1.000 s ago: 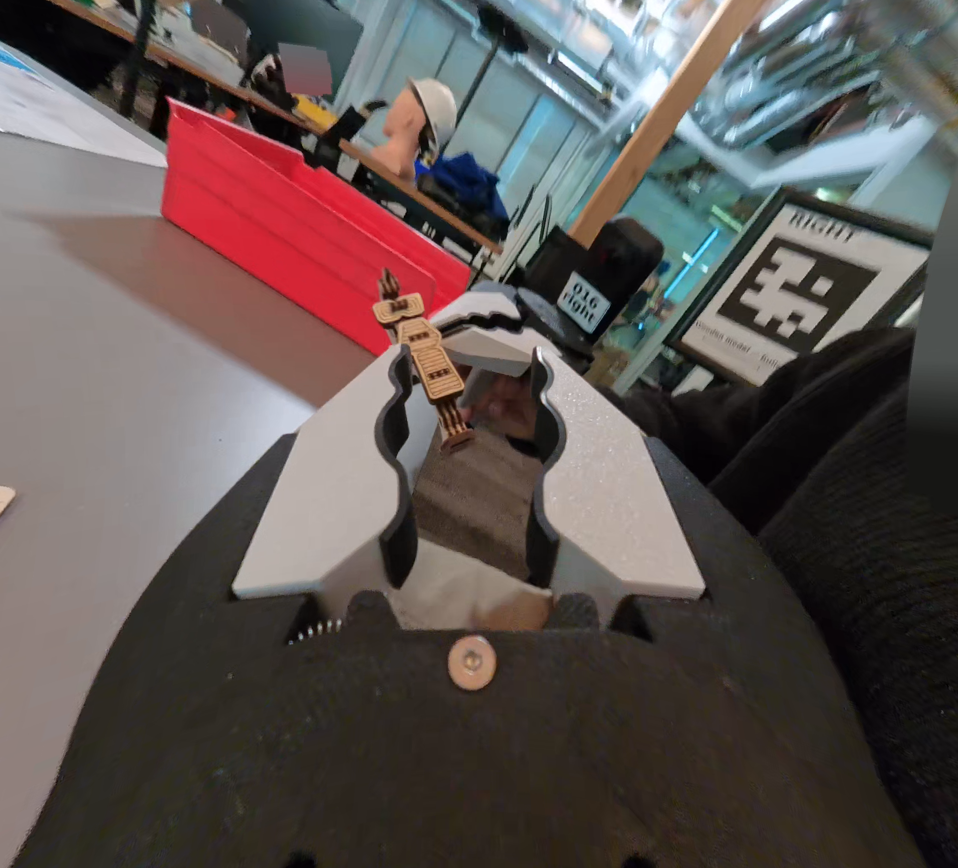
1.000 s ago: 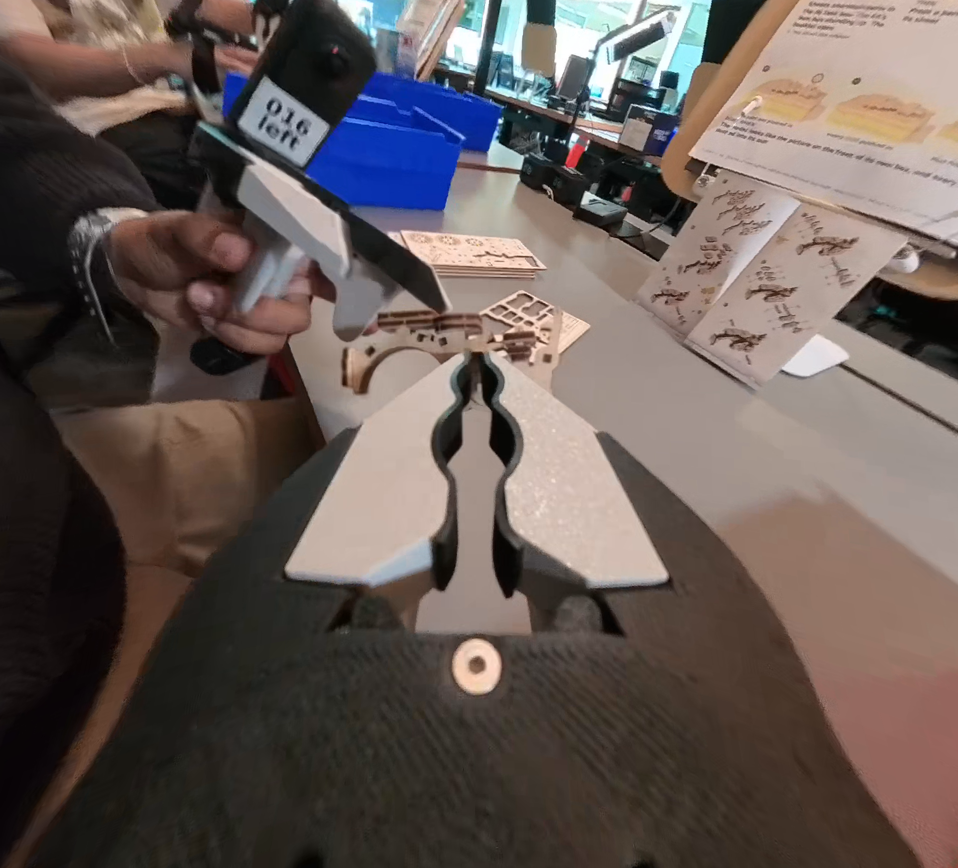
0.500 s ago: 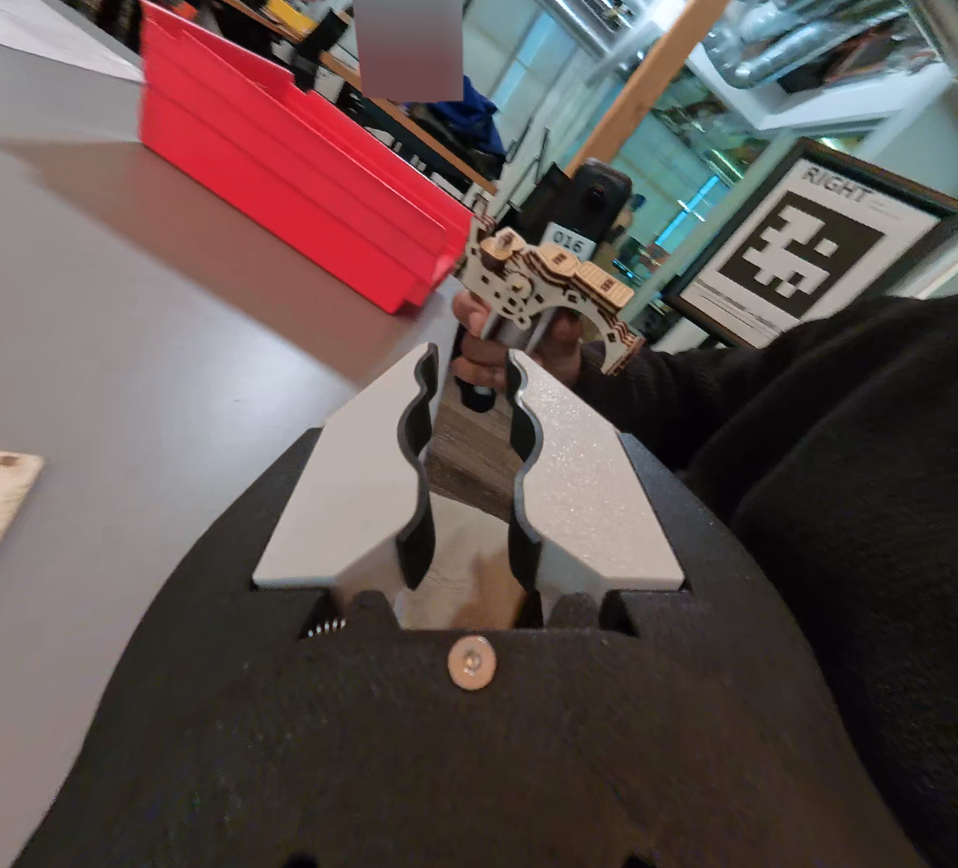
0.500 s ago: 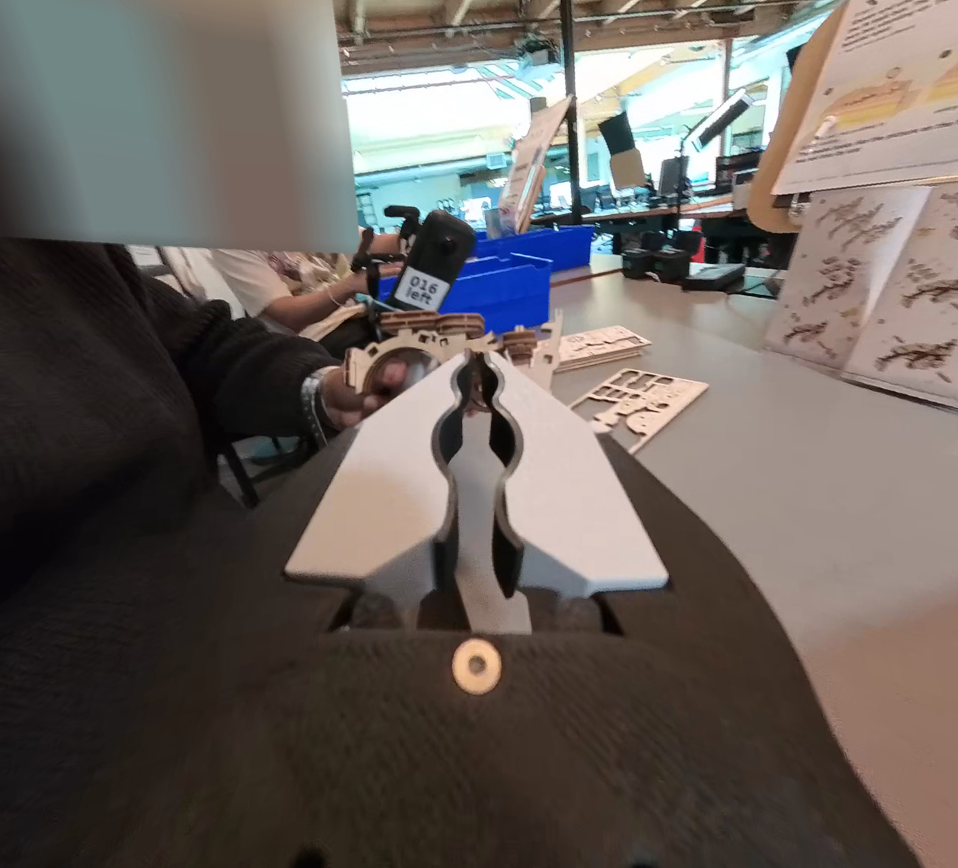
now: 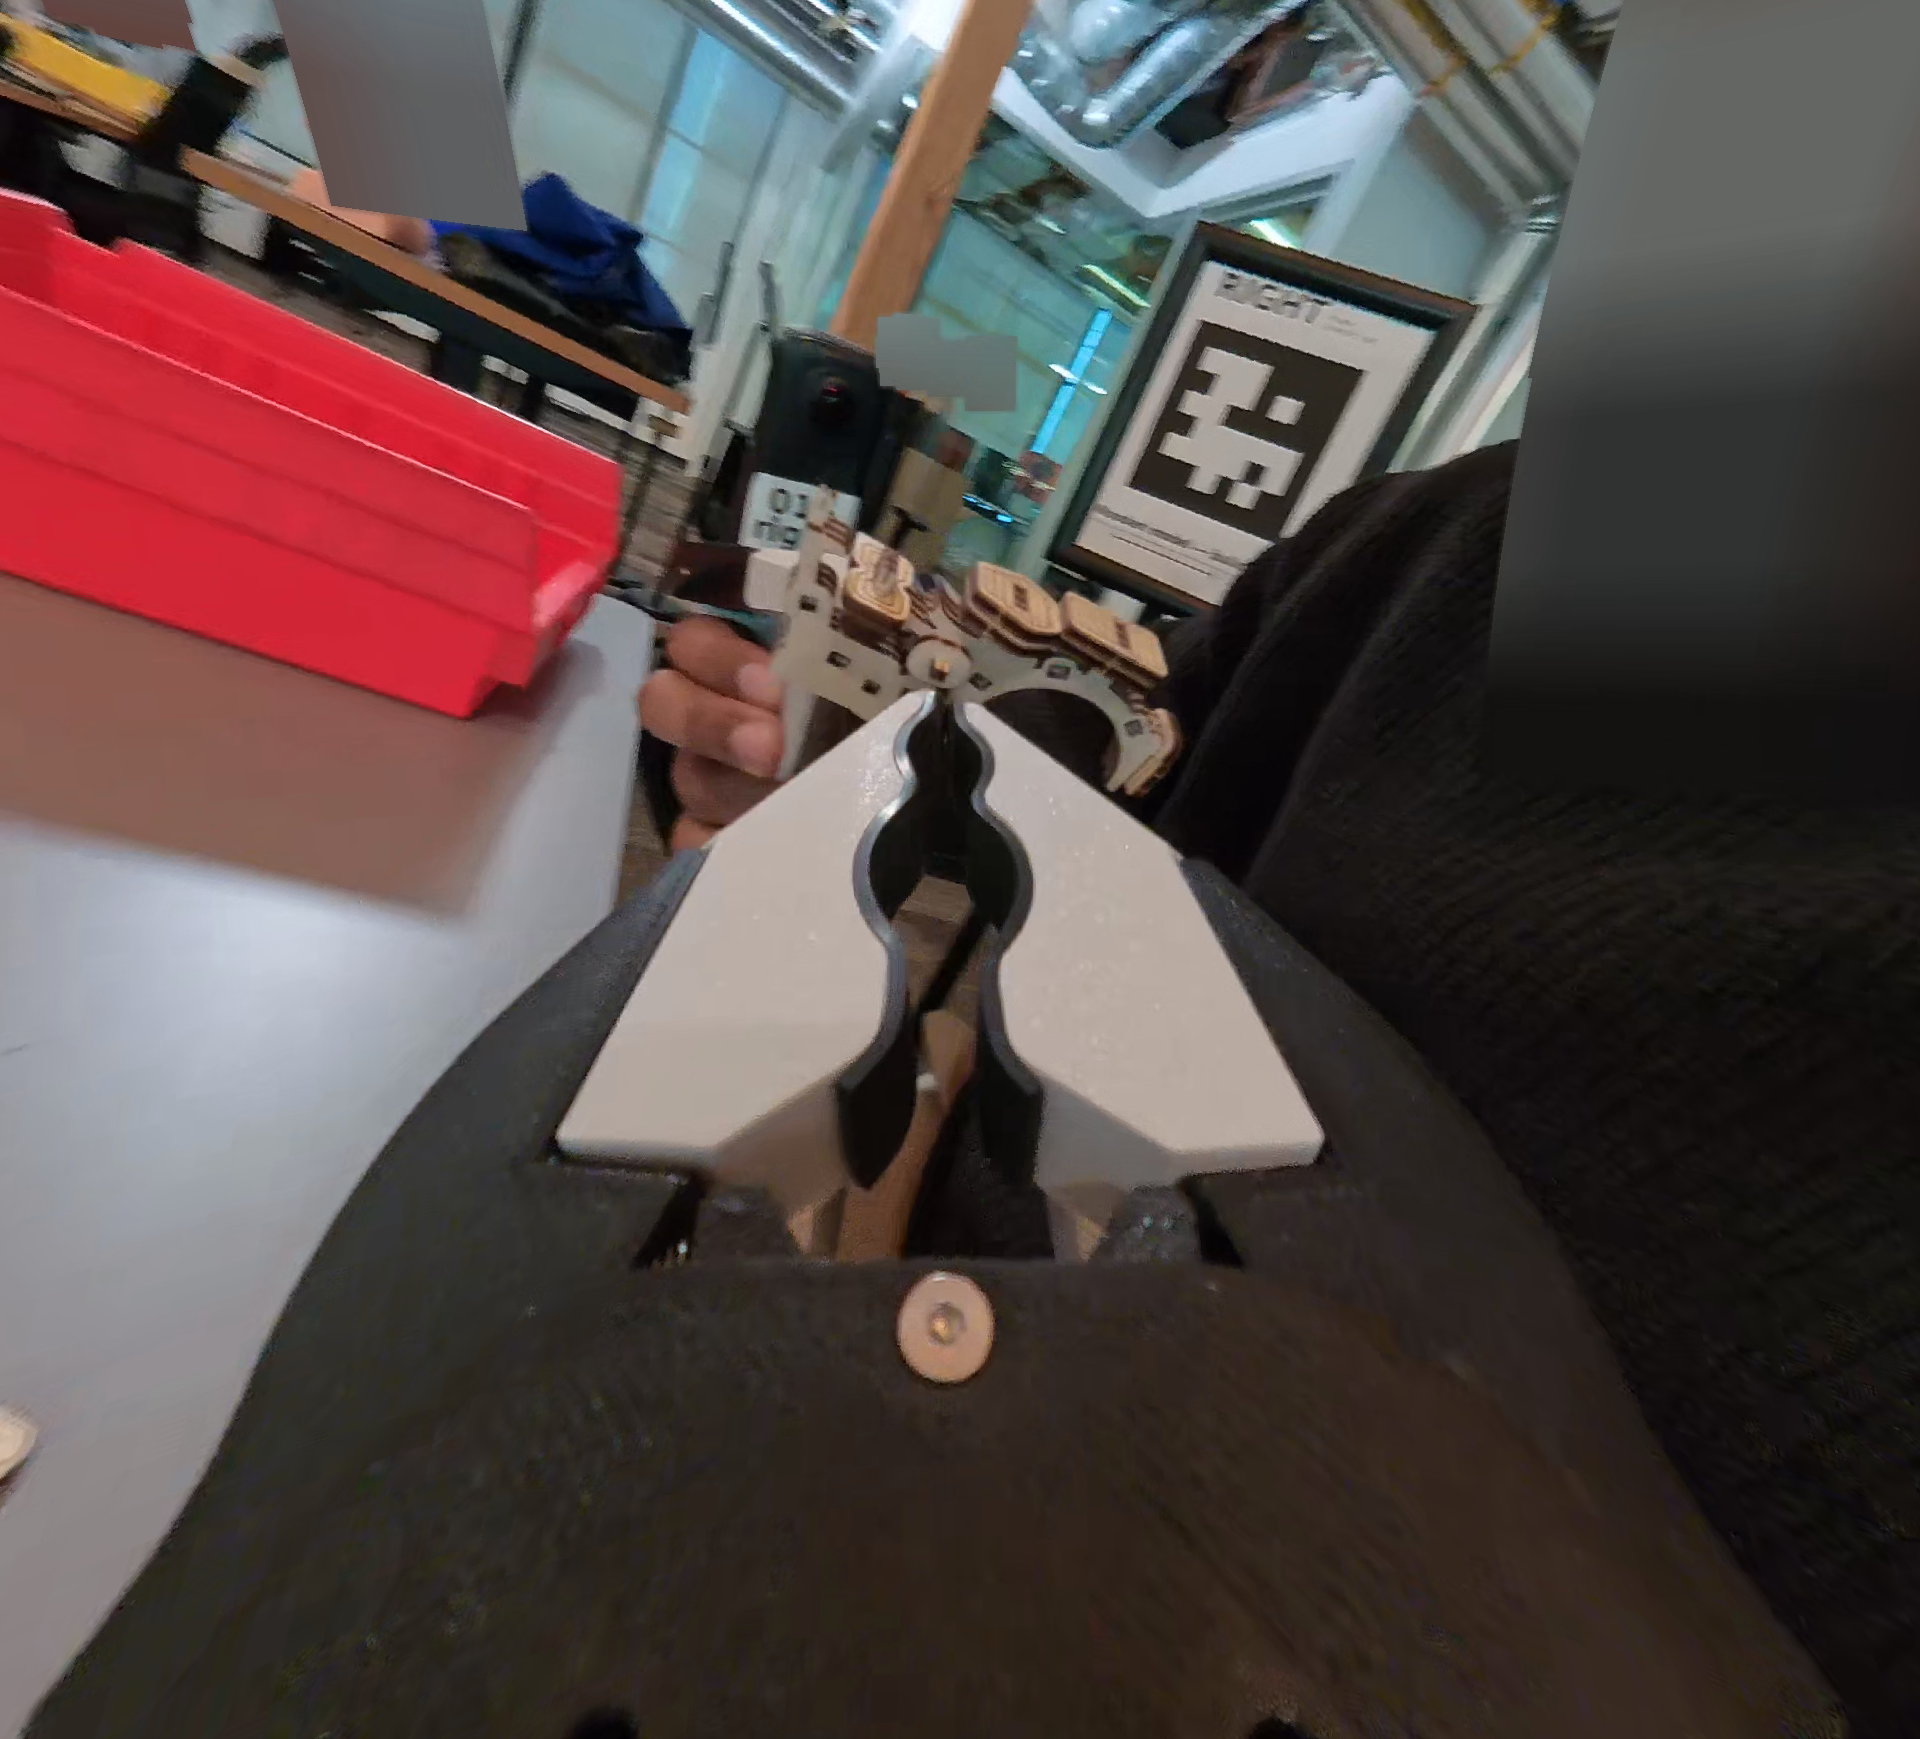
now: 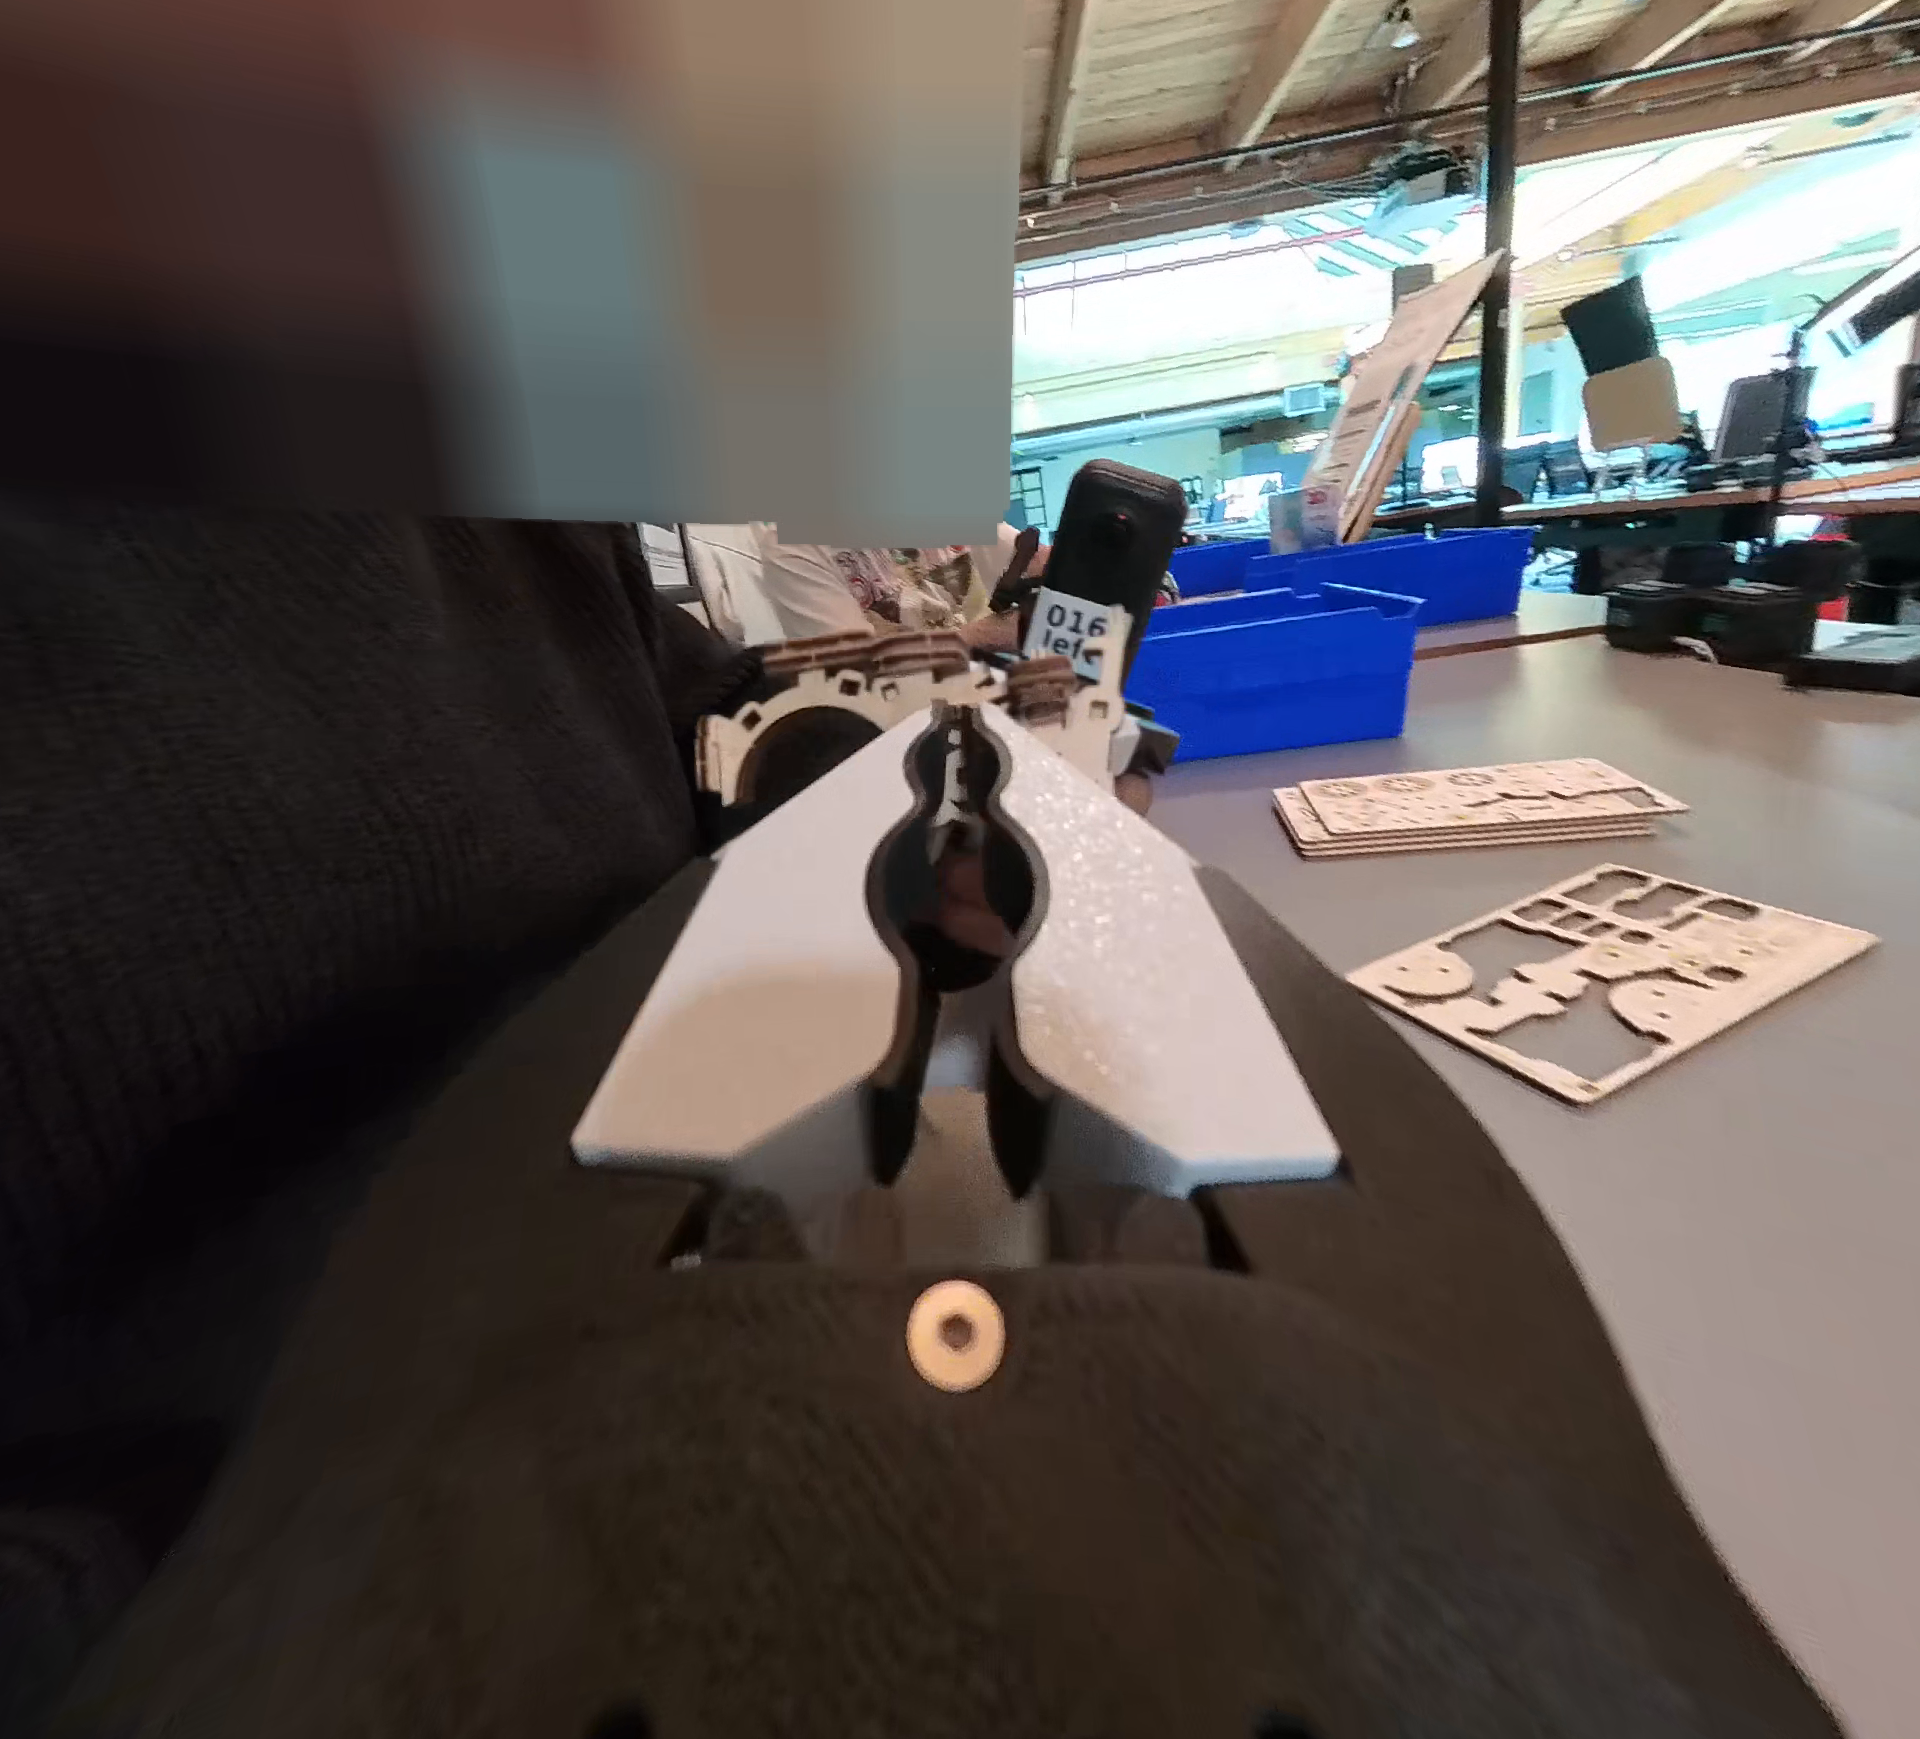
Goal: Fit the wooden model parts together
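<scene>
The wooden model [image 5: 966, 650], a pale laser-cut assembly with an arch and layered brown blocks on top, is held in the air between both grippers. My left gripper [image 5: 940, 702] has its jaws closed on the model's lower edge. The right gripper's camera body [image 5: 831, 411] and a hand [image 5: 717, 713] show behind it. In the right wrist view my right gripper [image 6: 951, 723] is shut on the same model [image 6: 831, 692] from the opposite side, with the left gripper's camera body [image 6: 1112, 567] just beyond. The contact points themselves are mostly hidden by the fingers.
A red bin [image 5: 312, 484] stands on the grey table [image 5: 208, 962] to the left. Blue bins [image 6: 1278, 671], a stack of wooden sheets [image 6: 1475, 806] and a punched-out sheet [image 6: 1610, 972] lie on the table to the right. A dark sleeve [image 5: 1558, 858] is close by. My two grippers' fingertips are within a few centimetres of each other.
My left gripper has gone from open to closed and moved up to the model. My right gripper has lifted and turned with the model, away from the table edge.
</scene>
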### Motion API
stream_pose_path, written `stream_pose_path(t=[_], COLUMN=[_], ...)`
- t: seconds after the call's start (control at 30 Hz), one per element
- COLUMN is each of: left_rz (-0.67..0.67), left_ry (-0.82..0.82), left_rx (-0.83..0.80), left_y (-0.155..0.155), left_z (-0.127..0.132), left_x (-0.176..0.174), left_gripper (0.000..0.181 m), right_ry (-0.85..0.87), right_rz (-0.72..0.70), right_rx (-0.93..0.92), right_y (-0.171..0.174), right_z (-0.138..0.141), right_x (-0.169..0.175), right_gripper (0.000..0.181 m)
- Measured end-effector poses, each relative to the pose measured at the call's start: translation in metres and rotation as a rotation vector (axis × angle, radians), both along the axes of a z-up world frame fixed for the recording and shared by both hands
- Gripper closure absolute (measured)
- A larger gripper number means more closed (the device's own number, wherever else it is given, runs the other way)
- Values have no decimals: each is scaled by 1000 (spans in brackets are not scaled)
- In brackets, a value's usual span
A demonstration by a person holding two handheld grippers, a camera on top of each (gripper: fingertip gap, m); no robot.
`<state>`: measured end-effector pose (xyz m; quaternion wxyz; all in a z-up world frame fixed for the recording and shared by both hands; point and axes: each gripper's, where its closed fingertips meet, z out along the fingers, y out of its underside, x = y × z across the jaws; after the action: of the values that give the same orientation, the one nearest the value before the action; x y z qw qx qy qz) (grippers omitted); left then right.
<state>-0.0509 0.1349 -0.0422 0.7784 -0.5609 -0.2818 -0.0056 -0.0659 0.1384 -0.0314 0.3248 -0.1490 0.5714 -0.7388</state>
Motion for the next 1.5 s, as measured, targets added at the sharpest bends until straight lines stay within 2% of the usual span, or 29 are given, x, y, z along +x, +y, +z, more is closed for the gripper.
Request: stream_pose_path(t=[0.2, 0.3, 0.43, 0.97, 1.2, 1.5], left_rz=[-158, -193, -233, -195, -116, -70], left_ry=[-169, -248, -319, -342, -401, -507], left_rx=[194, 276, 370, 364, 366, 403], left_y=[5, 3, 1, -3, -14, -23], left_z=[5, 5, 8, 3, -9, -25], left_x=[5, 3, 1, -5, -18, -28], left_gripper=[181, 173, 173, 180, 180, 180], right_ry=[10, 12, 33, 89, 266, 699], right_rz=[33, 41, 37, -16, -159, -420], right_rx=[-29, -32, -40, -47, 0, -41], right_y=[2, 3, 4, 1, -9, -15], right_z=[2, 2, 3, -2, -16, -35], right_x=[10, 11, 12, 10, 2, -17], right_gripper=[180, 180, 180, 179, 164, 174])
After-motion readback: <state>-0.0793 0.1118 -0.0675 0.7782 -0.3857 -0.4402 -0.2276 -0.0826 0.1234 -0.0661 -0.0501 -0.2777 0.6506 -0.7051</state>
